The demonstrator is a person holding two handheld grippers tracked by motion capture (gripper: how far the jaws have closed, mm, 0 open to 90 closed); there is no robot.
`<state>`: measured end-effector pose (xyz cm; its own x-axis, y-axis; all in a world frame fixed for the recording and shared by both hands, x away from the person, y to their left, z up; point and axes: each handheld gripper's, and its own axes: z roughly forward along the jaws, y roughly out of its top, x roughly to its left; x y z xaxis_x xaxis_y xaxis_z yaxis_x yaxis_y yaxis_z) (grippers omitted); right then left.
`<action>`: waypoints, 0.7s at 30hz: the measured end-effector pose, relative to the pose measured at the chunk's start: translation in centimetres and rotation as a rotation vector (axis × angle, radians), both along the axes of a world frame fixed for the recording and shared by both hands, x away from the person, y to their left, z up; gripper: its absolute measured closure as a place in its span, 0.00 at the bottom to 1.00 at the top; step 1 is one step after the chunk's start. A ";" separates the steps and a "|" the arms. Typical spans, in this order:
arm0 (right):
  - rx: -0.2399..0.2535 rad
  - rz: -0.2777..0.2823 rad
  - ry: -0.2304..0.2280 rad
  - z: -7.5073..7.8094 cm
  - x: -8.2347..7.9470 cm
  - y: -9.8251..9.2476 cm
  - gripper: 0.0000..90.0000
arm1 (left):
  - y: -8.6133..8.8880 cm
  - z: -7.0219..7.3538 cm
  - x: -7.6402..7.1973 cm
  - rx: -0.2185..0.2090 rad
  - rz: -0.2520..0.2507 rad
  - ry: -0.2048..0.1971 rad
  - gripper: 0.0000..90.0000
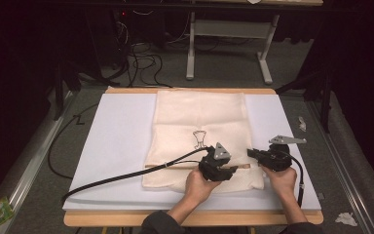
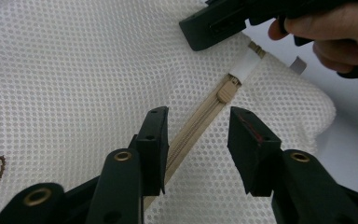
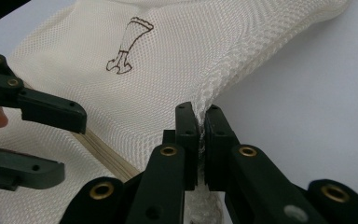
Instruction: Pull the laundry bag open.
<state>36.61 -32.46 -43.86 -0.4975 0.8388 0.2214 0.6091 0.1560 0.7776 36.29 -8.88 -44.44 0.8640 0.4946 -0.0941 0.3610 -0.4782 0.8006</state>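
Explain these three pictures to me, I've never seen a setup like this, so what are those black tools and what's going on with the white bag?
A person sits at a table holding a hand-held gripper in each hand; each has two black jaws and its own small camera. The wide picture is taken from above the table. The other two look along each gripper's jaws.

On the white table top lies a cream mesh bag with a small brown drawing and a tan zipper along its near edge.

The right gripper is shut on the bag's edge, pinching the mesh and lifting it slightly. The left gripper has its jaws apart, one on each side of the zipper, pointing toward the zipper slider. It is not gripping anything yet.
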 end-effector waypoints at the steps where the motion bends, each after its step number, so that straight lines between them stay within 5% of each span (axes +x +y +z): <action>1: 0.003 0.002 0.000 0.0 0.0 0.0 0.98 | -0.4 -0.4 0.0 -0.004 -0.010 0.017 0.69; 5: 0.009 0.005 0.000 0.2 -0.1 0.0 0.98 | -0.9 -0.6 -0.1 0.007 -0.020 0.028 0.71; 21: 0.019 0.019 -0.007 0.6 -0.1 0.3 0.98 | -2.0 -1.2 0.3 -0.056 -0.023 0.058 0.76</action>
<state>36.52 -32.16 -43.31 -0.5146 0.8250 0.2336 0.6006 0.1524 0.7849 36.57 -10.83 -45.67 0.8673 0.4674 -0.1712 0.3969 -0.4418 0.8045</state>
